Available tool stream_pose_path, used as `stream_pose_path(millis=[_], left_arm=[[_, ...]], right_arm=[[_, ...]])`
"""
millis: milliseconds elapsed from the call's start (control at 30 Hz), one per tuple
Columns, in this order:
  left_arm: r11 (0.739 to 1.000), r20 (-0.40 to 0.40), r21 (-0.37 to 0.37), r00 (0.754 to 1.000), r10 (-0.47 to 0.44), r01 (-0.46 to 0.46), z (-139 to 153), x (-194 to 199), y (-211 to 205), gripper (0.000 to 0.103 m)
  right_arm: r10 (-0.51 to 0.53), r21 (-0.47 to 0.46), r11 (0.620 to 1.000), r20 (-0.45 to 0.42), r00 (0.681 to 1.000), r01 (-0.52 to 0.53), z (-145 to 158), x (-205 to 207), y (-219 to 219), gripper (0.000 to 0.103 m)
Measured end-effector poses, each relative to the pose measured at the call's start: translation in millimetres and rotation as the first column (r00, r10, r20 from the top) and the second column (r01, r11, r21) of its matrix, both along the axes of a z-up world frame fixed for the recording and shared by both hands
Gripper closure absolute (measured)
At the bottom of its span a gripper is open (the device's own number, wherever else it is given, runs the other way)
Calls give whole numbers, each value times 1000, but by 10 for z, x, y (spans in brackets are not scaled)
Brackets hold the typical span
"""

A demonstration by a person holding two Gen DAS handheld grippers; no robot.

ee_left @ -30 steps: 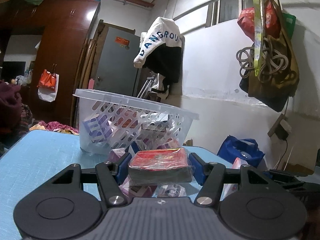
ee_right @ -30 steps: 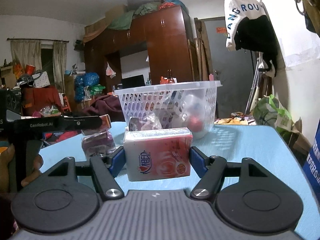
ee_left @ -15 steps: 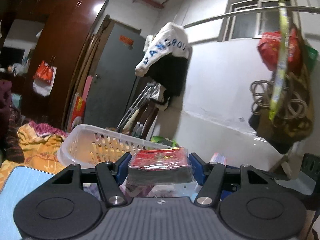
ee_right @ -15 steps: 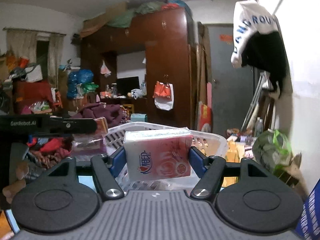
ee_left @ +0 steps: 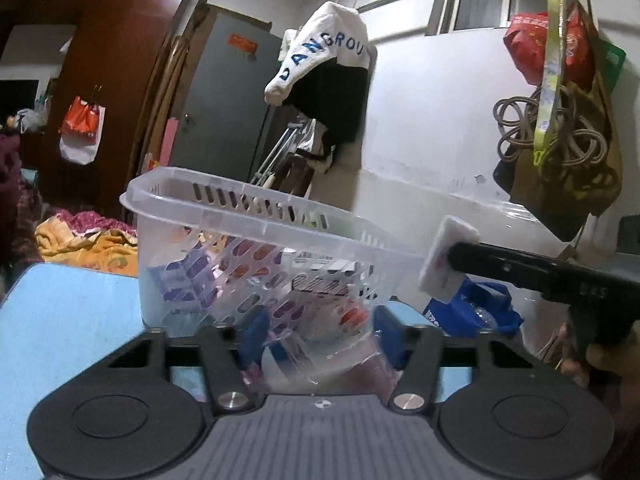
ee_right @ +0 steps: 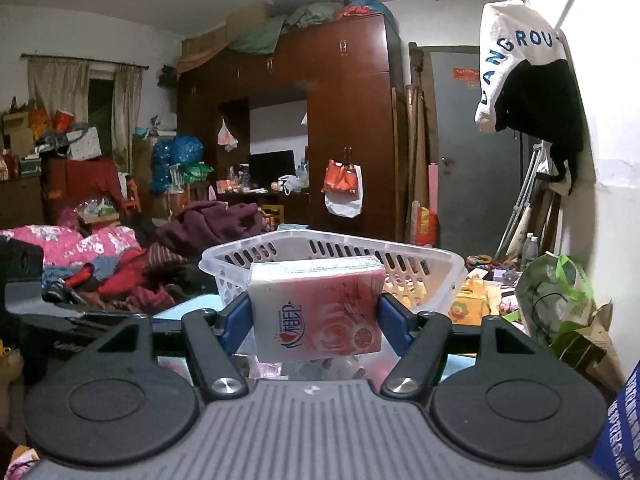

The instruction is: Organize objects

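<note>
1. Where the blue desk [ee_left: 72, 312] stands, it carries everything, and the room's clutter lies beyond it.
2. A clear plastic slotted basket [ee_left: 256, 216] sits on the desk, with packets of several colours showing through its walls.
3. The right claw [ee_right: 316, 320] is clamped on a pink-and-white tissue pack [ee_right: 316, 316], blue pads against both its ends. It holds the pack upright in the air at the basket's near rim, just above its corner.
4. The left claw [ee_left: 318, 336] points at the basket's near wall, and its jaws have just been closing.
5. A blurred, clear-wrapped reddish pack [ee_left: 352, 364] lies low between them. I cannot tell whether the pads press on it.
</note>
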State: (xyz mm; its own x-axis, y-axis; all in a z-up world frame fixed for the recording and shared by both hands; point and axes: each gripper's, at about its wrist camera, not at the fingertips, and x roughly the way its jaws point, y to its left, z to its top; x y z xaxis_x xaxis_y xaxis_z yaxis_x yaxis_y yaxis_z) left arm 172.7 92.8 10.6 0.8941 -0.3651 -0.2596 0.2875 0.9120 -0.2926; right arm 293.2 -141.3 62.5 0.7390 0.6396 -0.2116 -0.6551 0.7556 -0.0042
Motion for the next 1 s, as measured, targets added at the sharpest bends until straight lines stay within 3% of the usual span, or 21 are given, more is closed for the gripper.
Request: stream_pose_path(millis=[267,367,533,600,700,767,833,867,900,1000], left_arm=[[999,42,42,999,12,-14,198,-156,21,53],[992,24,126,1000,7,-10,113,-368,1,30],[969,6,242,999,44,-44,-114,-658,4,28],[957,-28,290,999,40,-30,-219,-692,3,16],[929,-71,369,995,73,-41,-370,-632,-55,16],[909,-58,410,993,107,-74,-416,-593,-85,16],[924,-87,380,993,83,-44,-455,-557,-58,24],[932,-100,362,992,71,-30,-472,-536,-36,41],[931,-97,363,992,81,-41,-483,-533,-24,51],[941,-78,334,993,86,-55,-486,-580,43,51]], right_arm=[[16,22,1000,-17,1000,-16,-9,-6,-40,33],[21,12,1000,-18,1000,-21,-85,-96,-108,33],[31,-3,1000,-47,998,-31,-175,-130,-174,33],[29,-8,1000,-50,998,-30,-178,-146,-174,33],[37,4,999,-50,998,-37,-150,-152,-162,33],[42,-2,999,-43,998,-42,-138,-167,-142,33],[42,-14,999,-38,998,-43,-149,-183,-136,33],[42,-18,999,-34,999,-42,-151,-192,-133,33],[40,-19,999,-32,999,-41,-160,-203,-142,33],[35,1,999,-28,999,-35,-156,-199,-191,33]])
